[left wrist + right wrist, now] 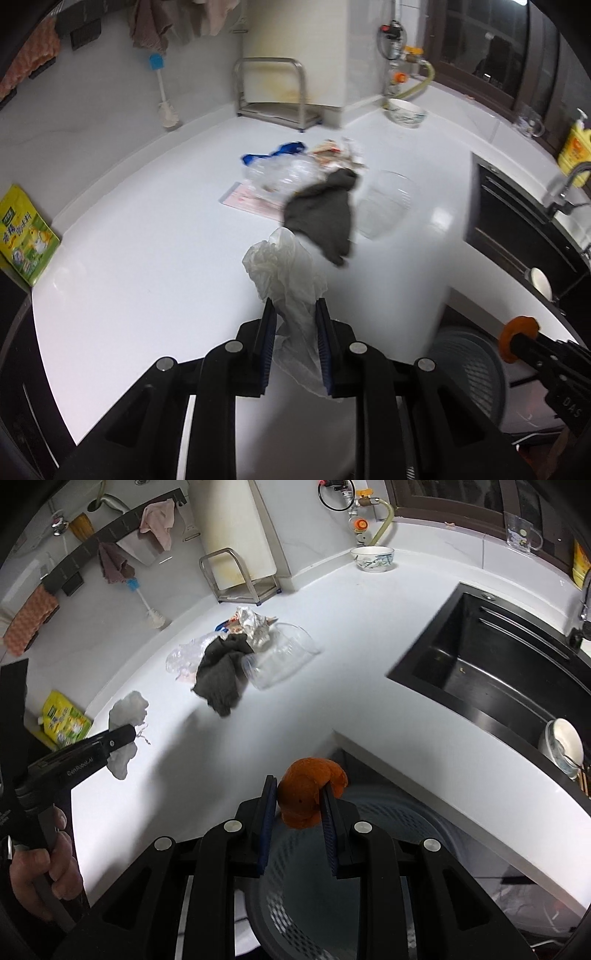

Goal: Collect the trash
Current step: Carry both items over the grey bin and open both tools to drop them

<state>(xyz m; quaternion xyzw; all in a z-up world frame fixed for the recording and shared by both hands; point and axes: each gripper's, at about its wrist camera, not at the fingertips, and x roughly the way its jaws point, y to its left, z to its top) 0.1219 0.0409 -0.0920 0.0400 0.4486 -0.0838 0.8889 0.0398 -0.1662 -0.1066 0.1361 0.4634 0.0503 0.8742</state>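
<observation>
- Left gripper (pixel 294 314) pinches a crumpled white plastic wrapper (pixel 284 266) above the near desk (pixel 147 240).
- Right gripper (pixel 299 794) pinches orange peel (pixel 308 794) over the waste basket (pixel 388 834).
- The flimsy wrapper could slip and miss the basket; other trash (pixel 236 653) lies farther back.

Both grippers: left gripper (pixel 295 308) and right gripper (pixel 300 786) black, blue ribbed pads, round silver screws; white "GenRobot.AI" lettering on left body.
</observation>
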